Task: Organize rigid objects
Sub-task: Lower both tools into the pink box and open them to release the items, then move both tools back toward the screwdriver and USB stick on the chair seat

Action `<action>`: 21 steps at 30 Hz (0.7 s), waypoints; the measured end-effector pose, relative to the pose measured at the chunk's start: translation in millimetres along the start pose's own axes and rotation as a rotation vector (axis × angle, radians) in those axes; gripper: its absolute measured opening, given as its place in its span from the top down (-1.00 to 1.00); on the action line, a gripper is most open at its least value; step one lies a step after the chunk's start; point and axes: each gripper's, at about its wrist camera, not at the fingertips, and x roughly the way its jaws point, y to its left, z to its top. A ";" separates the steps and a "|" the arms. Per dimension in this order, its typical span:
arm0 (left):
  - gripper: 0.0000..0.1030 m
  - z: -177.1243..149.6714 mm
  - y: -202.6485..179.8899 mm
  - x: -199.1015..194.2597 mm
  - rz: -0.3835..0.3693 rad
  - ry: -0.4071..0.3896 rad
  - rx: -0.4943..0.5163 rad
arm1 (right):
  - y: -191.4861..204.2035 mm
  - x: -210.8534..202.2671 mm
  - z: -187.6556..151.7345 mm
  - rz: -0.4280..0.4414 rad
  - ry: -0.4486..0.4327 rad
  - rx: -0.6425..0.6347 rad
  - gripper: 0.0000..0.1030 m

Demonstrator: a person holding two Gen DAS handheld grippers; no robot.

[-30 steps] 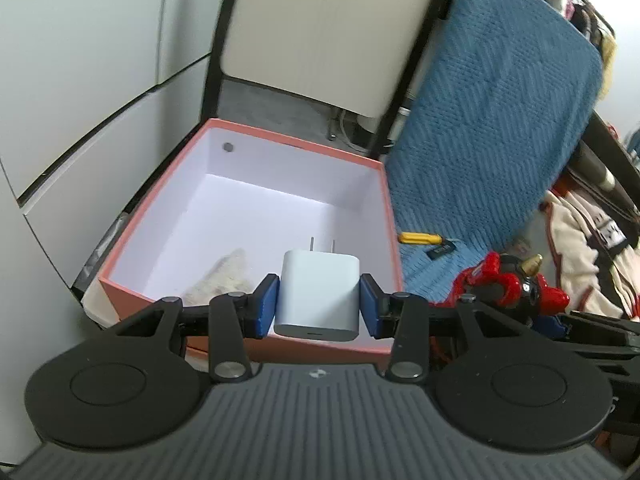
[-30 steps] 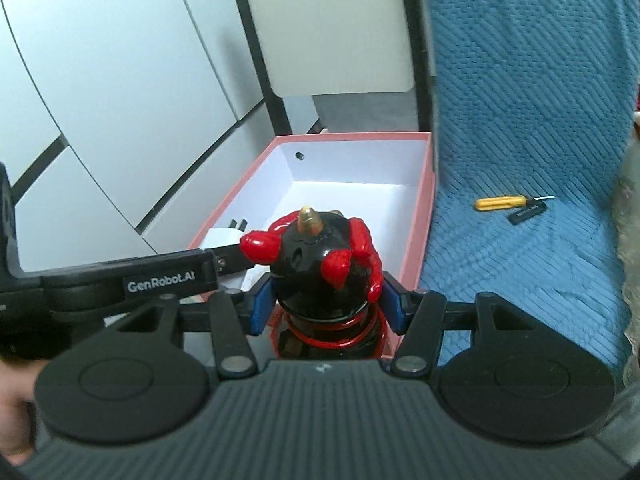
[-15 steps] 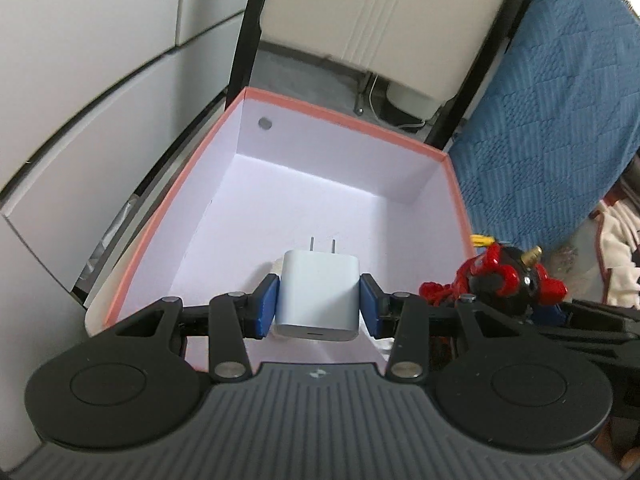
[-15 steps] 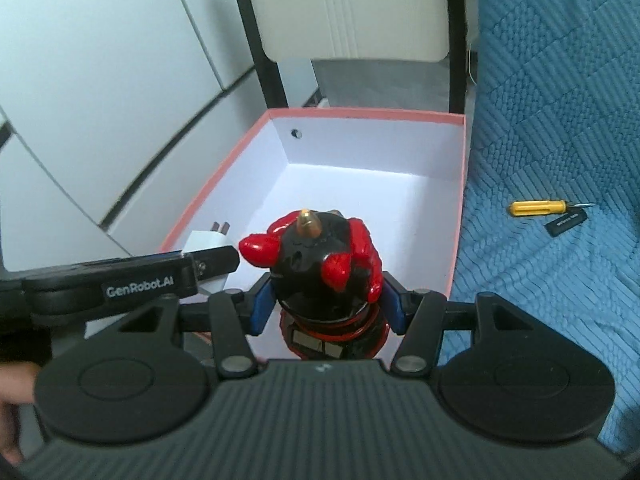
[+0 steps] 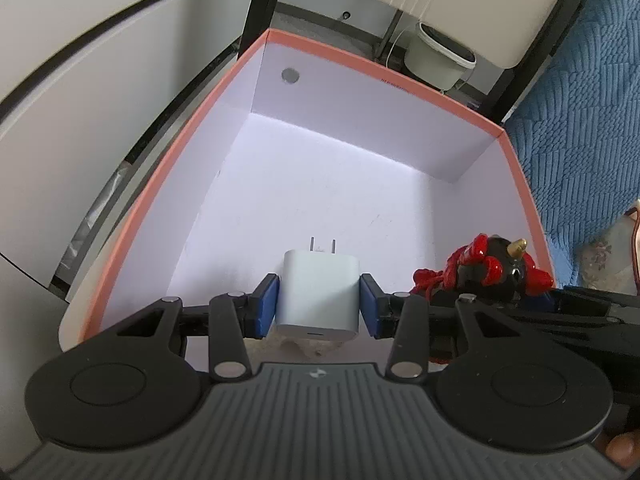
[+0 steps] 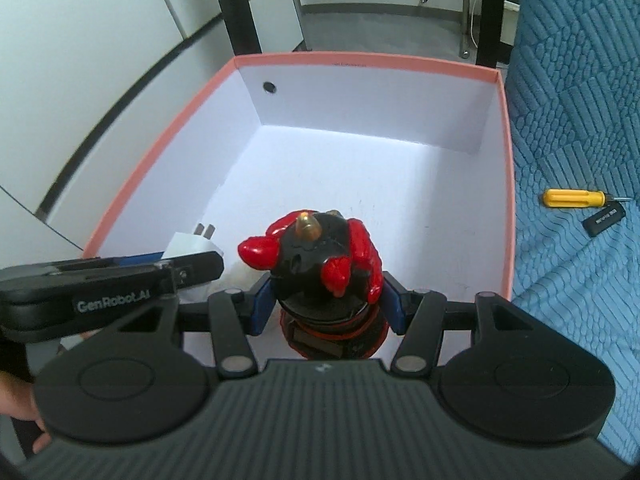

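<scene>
the step in hand looks like the drop-off: both grippers hang over the open pink box (image 5: 516, 168), each carrying one item to be set inside. the left gripper (image 5: 318, 306) pinches a white charger (image 5: 318, 292) between its blue pads, prongs pointing toward the box's far wall. the right gripper (image 6: 326, 304) clamps a red and black toy figure (image 6: 320, 264) around its body, head up, over the near half of the box and right of the charger. the box floor beyond them shows bare and white. the next move probably calls for lowering each item to the floor and parting the pads without the two grippers knocking, since they sit close side by side. outside the box, to its right, a yellow screwdriver (image 6: 572, 198) and a small black tag (image 6: 604, 220) lie on the blue cloth (image 6: 580, 80), likely left to collect.
</scene>
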 end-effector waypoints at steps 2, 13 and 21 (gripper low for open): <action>0.05 -0.5 -0.4 2.1 0.000 0.013 -0.003 | -0.4 3.7 1.3 0.000 0.008 0.001 -0.13; -0.03 -1.1 -12.2 -33.6 0.006 -0.054 0.000 | 0.7 -13.8 2.5 0.053 -0.012 0.001 -0.13; -0.03 -14.4 -38.8 -76.6 -0.020 -0.119 0.019 | -3.8 -62.2 -9.7 0.045 -0.087 -0.010 -0.13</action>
